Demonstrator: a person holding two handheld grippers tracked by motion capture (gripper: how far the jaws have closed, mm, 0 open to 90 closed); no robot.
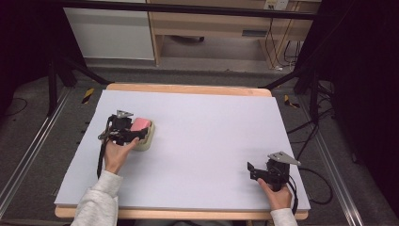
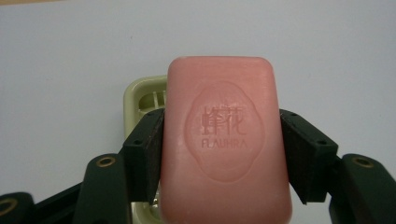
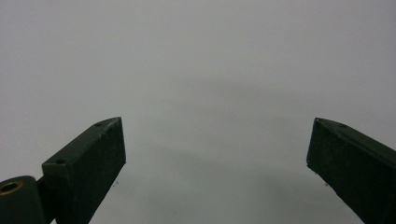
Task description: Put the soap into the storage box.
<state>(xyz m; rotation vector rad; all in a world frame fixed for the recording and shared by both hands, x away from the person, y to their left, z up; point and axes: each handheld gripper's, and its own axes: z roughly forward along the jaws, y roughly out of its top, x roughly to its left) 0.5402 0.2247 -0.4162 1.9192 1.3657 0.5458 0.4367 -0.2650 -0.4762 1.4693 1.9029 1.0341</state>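
Two grippers are at work, but just one carries anything: your left gripper [image 2: 223, 140] has its jaws closed against the long sides of a pink soap bar [image 2: 225, 140], the stamped face turned up toward its camera. You hold it by the flanks, probably so the bar stays level and its underside is free to meet or leave the pale green soap dish [image 2: 140, 100] directly beneath; whether the bar touches the dish or hangs just above it cannot be told. In the high view that pairing sits at the left of the table [image 1: 207, 141], the left gripper [image 1: 123, 128] close against the soap bar [image 1: 141, 124] and soap dish [image 1: 147, 139]. Your right gripper [image 1: 254, 170] waits well apart near the front right corner, jaws spread wide with nothing between them, likely parked out of the way. A plain lavender-grey sheet covers the wooden tabletop. Beyond it lie grey floor, dark frame legs, loose cables and light wooden cabinets.
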